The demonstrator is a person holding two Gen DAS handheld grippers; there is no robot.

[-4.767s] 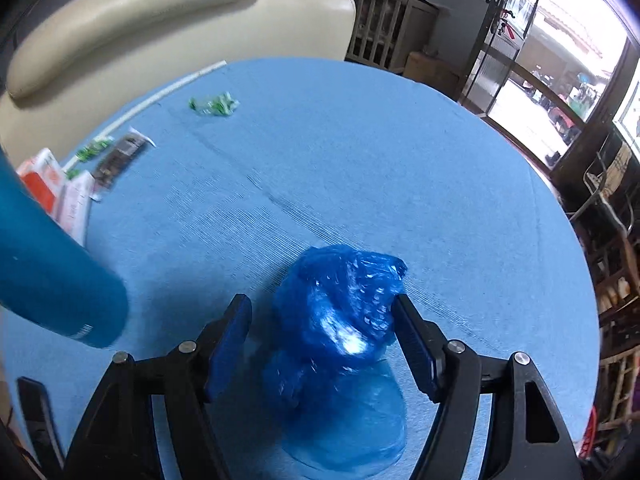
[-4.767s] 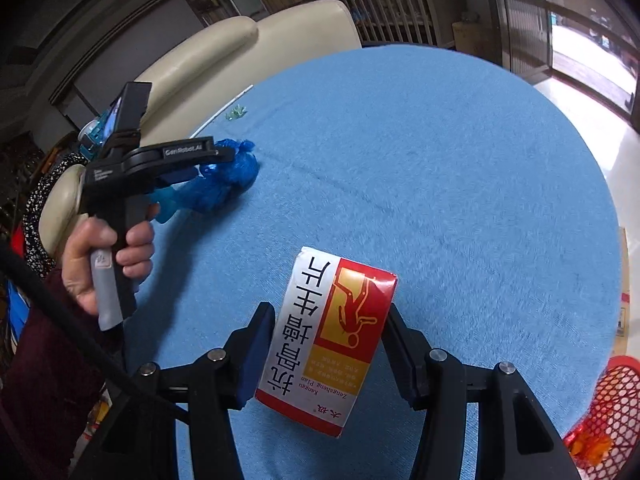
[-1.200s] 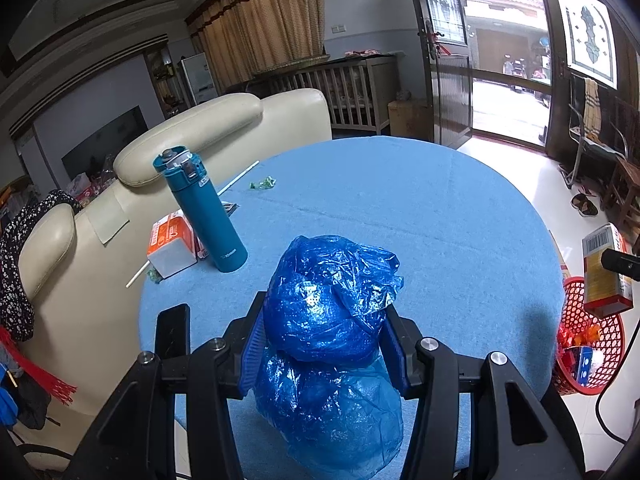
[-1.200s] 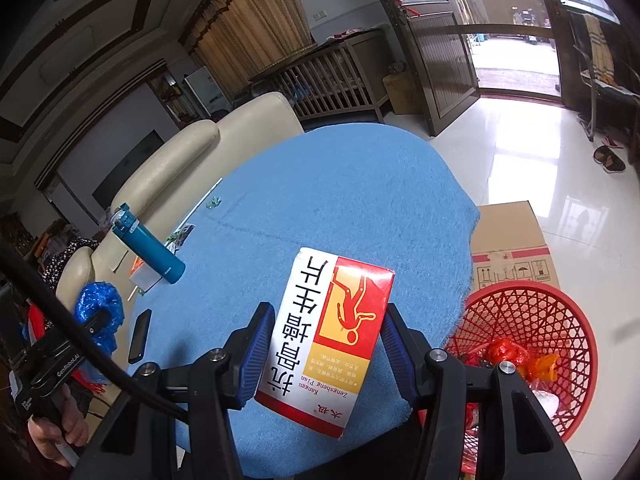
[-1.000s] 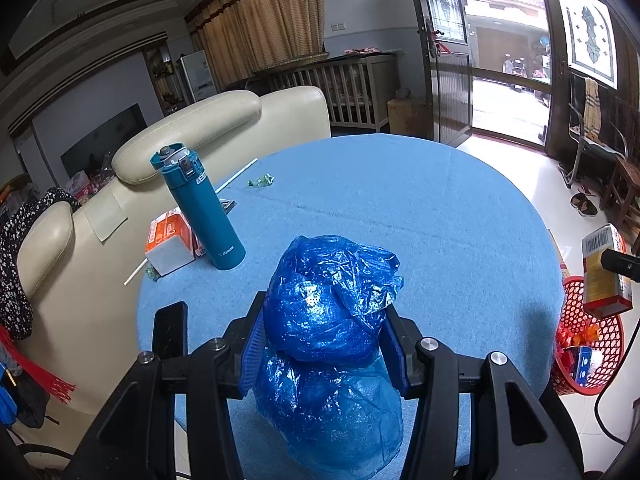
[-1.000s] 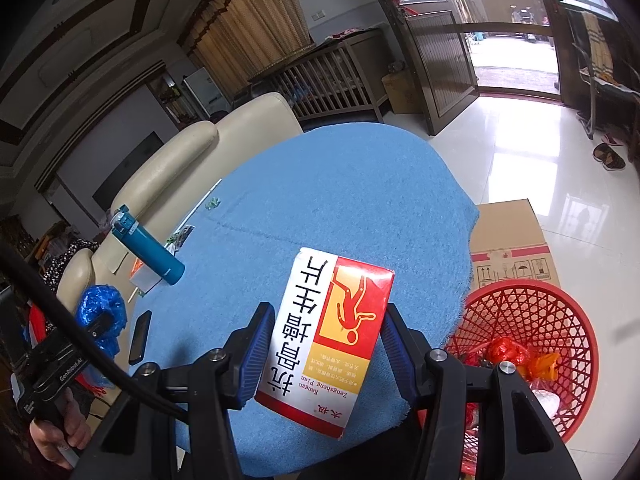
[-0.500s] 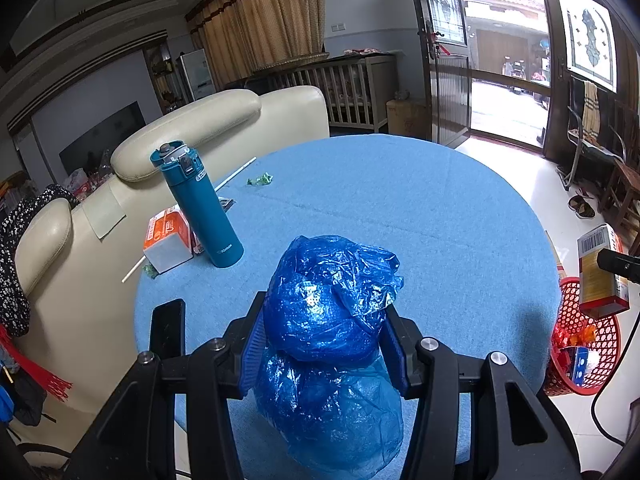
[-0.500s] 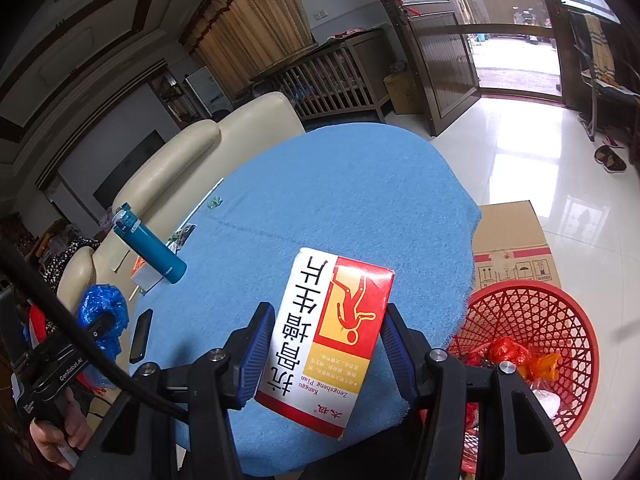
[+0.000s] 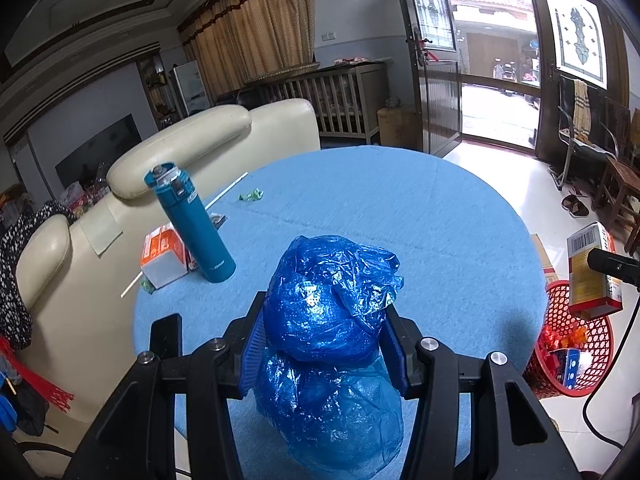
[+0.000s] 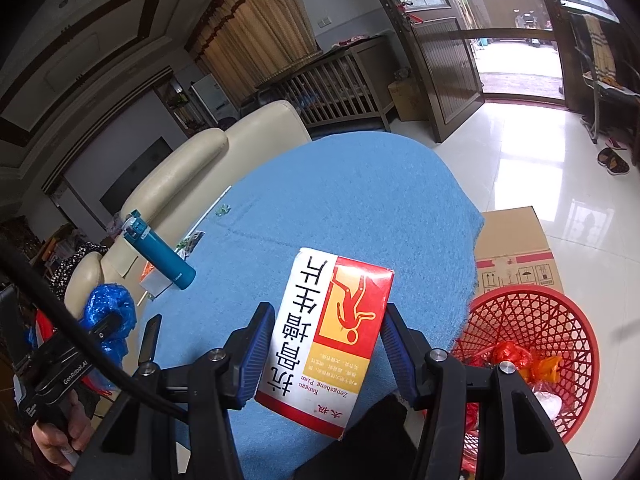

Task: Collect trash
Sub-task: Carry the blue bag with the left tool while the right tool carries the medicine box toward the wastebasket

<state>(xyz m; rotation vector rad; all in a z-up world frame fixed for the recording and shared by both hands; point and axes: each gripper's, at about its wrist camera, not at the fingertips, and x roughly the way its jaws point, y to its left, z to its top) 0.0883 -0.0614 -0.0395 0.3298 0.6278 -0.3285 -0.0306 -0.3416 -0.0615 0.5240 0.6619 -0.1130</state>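
Note:
My left gripper [image 9: 326, 344] is shut on a crumpled blue plastic bag [image 9: 328, 320], held above the near edge of the round blue table [image 9: 400, 216]. My right gripper [image 10: 324, 344] is shut on a white, red and yellow medicine box [image 10: 328, 336], lifted off the table's right side. The red mesh basket [image 10: 560, 320] stands on the floor below and to the right of that box, with some trash in it. In the left wrist view the same box [image 9: 592, 272] hangs above the basket [image 9: 576, 360]. In the right wrist view the blue bag [image 10: 108, 312] shows at far left.
On the table's left stand a teal flask [image 9: 192, 224] and an orange and white box [image 9: 164, 256]; a white straw [image 9: 226, 190] and a green wrapper [image 9: 250, 195] lie farther back. A cream sofa [image 9: 180, 152] curves behind. A cardboard box [image 10: 516, 244] sits beside the basket.
Since 4.8 s ago both grippers have lifted their loads off the table and pulled back. Over the last second nothing has visibly moved.

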